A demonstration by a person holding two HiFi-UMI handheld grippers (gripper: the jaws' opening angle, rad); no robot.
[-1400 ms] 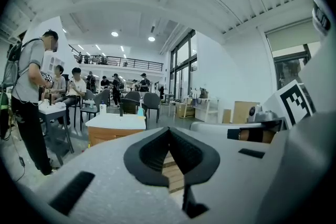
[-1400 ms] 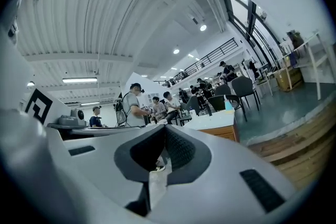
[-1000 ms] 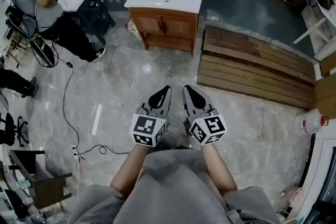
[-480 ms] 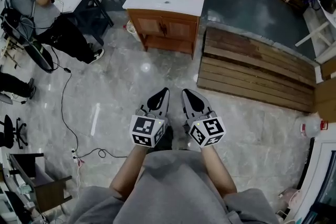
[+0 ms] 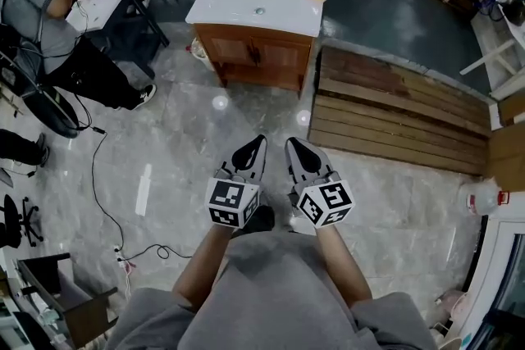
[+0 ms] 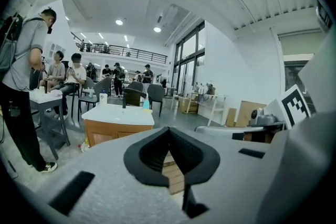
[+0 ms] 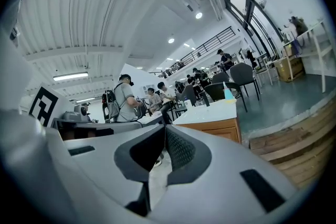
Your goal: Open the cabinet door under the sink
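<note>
My left hand-held gripper and right hand-held gripper are both pressed together, empty. The sink's cabinet door stands well ahead of them.

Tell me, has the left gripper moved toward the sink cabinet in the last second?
Yes, slightly forward. In the head view the strip of floor between the left gripper and the sink cabinet is narrower than before.

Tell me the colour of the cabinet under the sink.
Reddish-brown wood: the cabinet, beneath the white sink top, shows best in the head view.
</note>
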